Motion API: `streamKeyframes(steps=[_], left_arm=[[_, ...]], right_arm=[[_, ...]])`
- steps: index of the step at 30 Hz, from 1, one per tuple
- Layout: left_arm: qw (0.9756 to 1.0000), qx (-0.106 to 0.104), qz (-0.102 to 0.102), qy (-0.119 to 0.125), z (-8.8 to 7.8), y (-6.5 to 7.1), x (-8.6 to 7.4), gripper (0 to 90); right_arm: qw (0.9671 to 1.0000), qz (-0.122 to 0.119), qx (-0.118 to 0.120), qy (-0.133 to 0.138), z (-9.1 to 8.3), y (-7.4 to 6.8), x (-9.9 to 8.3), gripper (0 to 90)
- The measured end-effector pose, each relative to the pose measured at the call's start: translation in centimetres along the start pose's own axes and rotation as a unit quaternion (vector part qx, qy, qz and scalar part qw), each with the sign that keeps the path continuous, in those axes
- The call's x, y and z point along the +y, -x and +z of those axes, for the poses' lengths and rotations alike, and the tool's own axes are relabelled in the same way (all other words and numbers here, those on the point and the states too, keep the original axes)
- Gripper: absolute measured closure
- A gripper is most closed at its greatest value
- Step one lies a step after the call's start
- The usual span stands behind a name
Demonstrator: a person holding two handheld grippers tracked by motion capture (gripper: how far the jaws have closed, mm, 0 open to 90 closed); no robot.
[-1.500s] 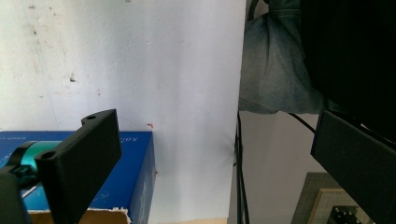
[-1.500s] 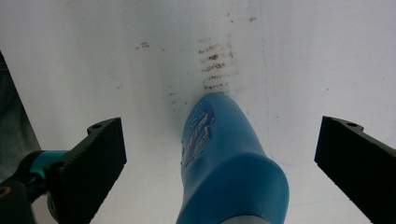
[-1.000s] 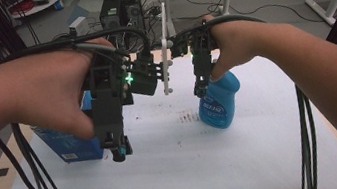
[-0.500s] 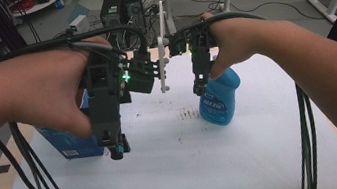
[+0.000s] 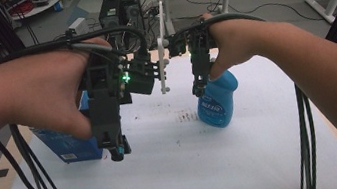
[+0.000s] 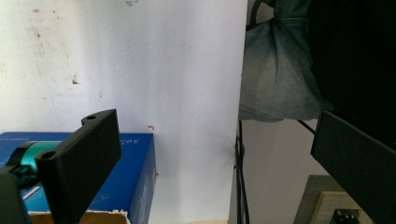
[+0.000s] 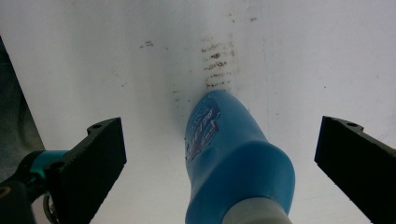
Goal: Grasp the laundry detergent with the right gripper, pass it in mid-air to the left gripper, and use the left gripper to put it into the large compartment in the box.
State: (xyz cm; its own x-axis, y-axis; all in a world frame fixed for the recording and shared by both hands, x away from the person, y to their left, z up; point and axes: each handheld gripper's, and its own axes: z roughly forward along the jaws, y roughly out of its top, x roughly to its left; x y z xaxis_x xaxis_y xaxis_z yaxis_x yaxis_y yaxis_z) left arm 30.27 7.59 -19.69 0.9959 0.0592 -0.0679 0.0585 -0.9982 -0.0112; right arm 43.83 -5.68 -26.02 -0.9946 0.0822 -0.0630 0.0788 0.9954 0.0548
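Note:
A blue bottle stands on the white sheet, right of centre. My right gripper hovers just above its top, pointing down. In the right gripper view the bottle and its grey cap lie between the wide-apart jaws, and the right gripper is open. A blue box sits at the left of the sheet. My left gripper points down beside its right edge. In the left gripper view the left gripper is open and empty, with the blue box under one jaw.
A white upright bracket stands between the two hands at the sheet's far edge. Dark smudges mark the sheet by the bottle. Cables hang at both sides. A grey cloth lies past the sheet's edge.

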Motion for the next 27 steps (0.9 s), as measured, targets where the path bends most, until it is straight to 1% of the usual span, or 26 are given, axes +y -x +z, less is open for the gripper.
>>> streamKeyframes(steps=[1, 2, 4, 7, 10, 12, 14, 16, 18, 20, 21, 22, 24, 27], left_arm=[[1.0000, -0.001, -0.004, 0.001, 0.1, 0.1, -0.1, 1.7], [1.0000, 0.000, -0.001, 0.001, 0.2, 0.1, -0.1, 1.7], [1.0000, -0.002, -0.004, 0.003, 0.3, 0.2, -0.2, 1.7], [1.0000, -0.003, -0.003, 0.002, 0.4, 0.1, -0.3, 1.7], [1.0000, -0.001, -0.004, 0.003, 0.5, 0.0, -0.4, 1.7], [1.0000, -0.002, -0.004, 0.002, 0.5, -0.1, -0.4, 1.7], [1.0000, -0.002, -0.005, 0.002, 0.5, 0.0, -0.4, 1.7], [1.0000, -0.002, -0.004, 0.002, 0.5, 0.0, -0.3, 1.7], [1.0000, -0.002, -0.004, 0.004, 0.4, 0.0, -0.3, 1.7], [1.0000, -0.001, -0.003, 0.002, 0.3, 0.0, -0.3, 1.7], [1.0000, 0.000, -0.003, 0.002, 0.3, 0.0, -0.3, 1.7], [1.0000, 0.000, -0.005, 0.003, 0.3, 0.1, -0.3, 1.7], [1.0000, -0.001, -0.005, 0.002, 0.3, 0.0, -0.3, 1.7], [1.0000, -0.002, -0.006, -0.001, 0.3, 0.0, -0.3, 1.7]], right_arm=[[1.0000, 0.000, 0.000, 0.001, 0.0, 0.0, 0.0, 1.0], [1.0000, 0.001, 0.000, 0.002, 0.1, -0.1, 0.1, 1.0], [1.0000, 0.001, 0.001, 0.006, 0.2, -0.2, 0.1, 1.1], [1.0000, -0.003, 0.001, 0.009, 0.4, -0.4, 0.1, 1.0], [0.9999, 0.002, 0.005, 0.014, 0.4, -0.4, 0.0, 1.0], [0.9998, 0.007, 0.002, 0.018, 0.5, -0.4, -0.1, 1.0], [0.9996, 0.009, 0.002, 0.028, 0.5, -0.3, -0.1, 1.0], [0.9989, 0.016, 0.002, 0.044, 0.4, -0.1, -0.1, 1.0], [0.9973, 0.026, 0.003, 0.068, 0.2, 0.1, -0.1, 1.0], [0.9946, 0.044, 0.000, 0.094, -0.1, 0.3, -0.1, 1.1], [0.9928, 0.051, -0.003, 0.108, -0.2, 0.4, -0.2, 1.1], [0.9903, 0.060, -0.007, 0.125, -0.4, 0.5, -0.2, 1.1], [0.9844, 0.078, -0.012, 0.157, -0.8, 0.8, -0.4, 1.1], [0.9731, 0.104, -0.026, 0.204, -1.2, 1.4, -0.9, 1.0]])
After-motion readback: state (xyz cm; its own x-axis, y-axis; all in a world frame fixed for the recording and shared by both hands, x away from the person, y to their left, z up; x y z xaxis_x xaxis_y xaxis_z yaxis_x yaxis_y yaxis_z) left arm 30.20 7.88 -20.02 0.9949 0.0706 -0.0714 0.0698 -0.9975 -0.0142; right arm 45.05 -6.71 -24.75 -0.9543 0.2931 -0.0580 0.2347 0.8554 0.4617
